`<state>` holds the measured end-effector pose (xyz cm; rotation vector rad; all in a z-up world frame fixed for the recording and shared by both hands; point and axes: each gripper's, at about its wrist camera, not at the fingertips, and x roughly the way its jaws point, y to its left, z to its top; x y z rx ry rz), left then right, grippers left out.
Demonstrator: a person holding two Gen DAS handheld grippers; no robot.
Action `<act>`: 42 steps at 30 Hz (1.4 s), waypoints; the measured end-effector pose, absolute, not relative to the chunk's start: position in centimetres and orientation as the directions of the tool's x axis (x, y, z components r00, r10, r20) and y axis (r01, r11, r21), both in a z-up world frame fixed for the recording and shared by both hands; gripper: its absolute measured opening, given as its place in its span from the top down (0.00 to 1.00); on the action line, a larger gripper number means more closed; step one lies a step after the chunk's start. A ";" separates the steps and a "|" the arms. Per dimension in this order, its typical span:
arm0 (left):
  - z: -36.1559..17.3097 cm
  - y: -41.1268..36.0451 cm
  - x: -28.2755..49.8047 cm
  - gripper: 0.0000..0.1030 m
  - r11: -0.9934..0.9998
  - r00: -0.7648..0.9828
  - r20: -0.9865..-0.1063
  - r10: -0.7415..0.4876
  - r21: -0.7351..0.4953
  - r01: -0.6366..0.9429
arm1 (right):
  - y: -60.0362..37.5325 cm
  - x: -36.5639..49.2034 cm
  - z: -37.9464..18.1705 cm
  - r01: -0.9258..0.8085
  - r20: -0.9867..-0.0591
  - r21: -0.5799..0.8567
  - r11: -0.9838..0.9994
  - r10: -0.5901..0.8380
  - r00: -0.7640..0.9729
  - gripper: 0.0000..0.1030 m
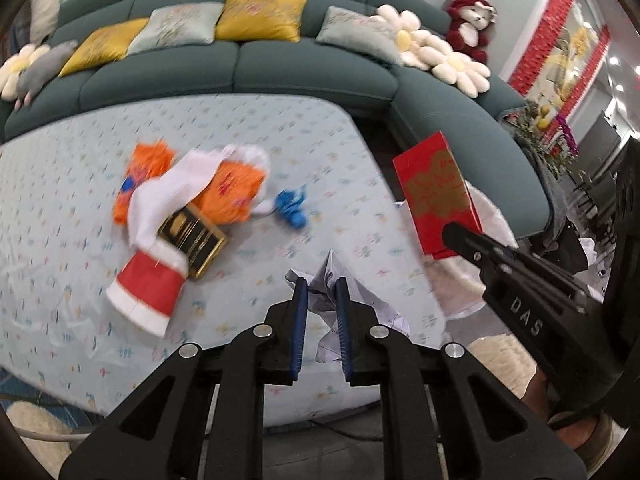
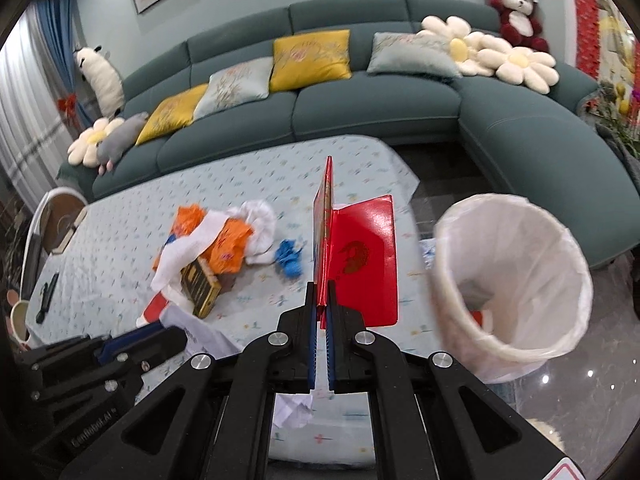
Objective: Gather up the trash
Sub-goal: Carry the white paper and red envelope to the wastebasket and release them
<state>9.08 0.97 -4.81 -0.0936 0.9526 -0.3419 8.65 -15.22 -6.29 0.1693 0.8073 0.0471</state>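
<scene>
In the left wrist view, the left gripper (image 1: 322, 292) is at 6 o'clock and is clamped on a crumpled white paper (image 1: 360, 300), which sticks up between its blue pads (image 1: 301, 320) above the surface (image 1: 60, 240) with its flowery cloth. At 9 o'clock lies a pile of trash: an orange wrapper (image 1: 236, 192), a white cloth (image 1: 172, 196), a black and gold box (image 1: 192, 240) and a red and white cup (image 1: 144, 288) on its side. Just beside the pile, toward the middle, is a small blue scrap (image 1: 292, 208). At 3 o'clock the right gripper (image 1: 452, 232) comes in and holds a red envelope (image 1: 436, 196) with gold print by its lower edge. A green sofa (image 1: 320, 68) with pillows curves across 12 o'clock. In the right wrist view, the right gripper (image 2: 320, 292) is at 6 o'clock with its pads pressed together on the red envelope (image 2: 366, 260), which stands upright with one flap spread open to the right. At 3 o'clock is a bin (image 2: 516, 280) lined with a white bag, tilted toward the camera, with a few things at the bottom. The same trash pile sits at 9 o'clock on the surface (image 2: 260, 168), with the blue scrap (image 2: 288, 260) beside it. The left gripper (image 2: 132, 340) shows at 8 o'clock with the white paper (image 2: 208, 336).
</scene>
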 end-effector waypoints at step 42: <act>-1.8 -21.7 15.6 0.85 0.834 0.472 -0.749 -0.465 -0.191 0.517 | -34.8 7.1 -6.8 0.339 -0.706 0.178 0.924 -0.120 0.698 0.96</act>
